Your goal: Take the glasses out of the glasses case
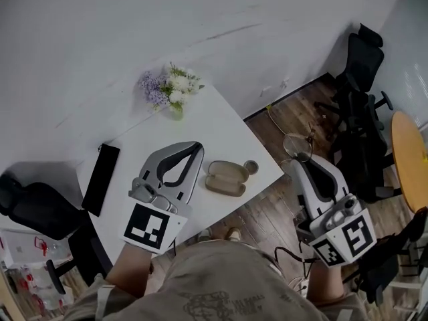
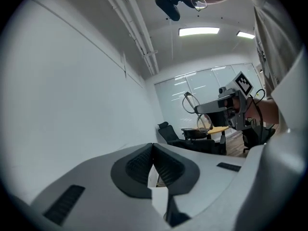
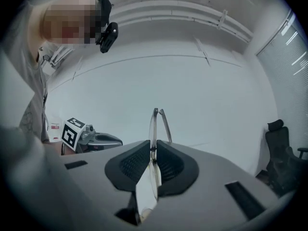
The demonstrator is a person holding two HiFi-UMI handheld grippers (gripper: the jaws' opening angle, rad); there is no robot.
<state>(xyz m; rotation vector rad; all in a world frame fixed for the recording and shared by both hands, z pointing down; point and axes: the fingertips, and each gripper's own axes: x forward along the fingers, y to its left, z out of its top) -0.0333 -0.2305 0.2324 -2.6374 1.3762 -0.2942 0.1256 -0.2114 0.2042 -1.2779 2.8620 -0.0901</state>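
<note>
The tan glasses case [image 1: 224,178] lies open on the white table [image 1: 200,122], with nothing visible inside it. My right gripper [image 1: 299,162] is raised to the right of the table, over the floor, and is shut on the thin-rimmed glasses [image 1: 297,146]. In the right gripper view the glasses [image 3: 155,124] stand upright between the pads, pinched at the frame. My left gripper [image 1: 198,146] hovers over the table just left of the case, its jaws shut with nothing between them [image 2: 153,148]. From the left gripper view I see the right gripper [image 2: 226,104] carrying the glasses [image 2: 191,102].
A small round object [image 1: 251,167] sits by the case. A vase of flowers [image 1: 170,89] stands at the table's far corner and a flat black item [image 1: 101,178] lies at its left edge. Black office chairs [image 1: 358,79] and a round wooden table [image 1: 409,162] stand to the right.
</note>
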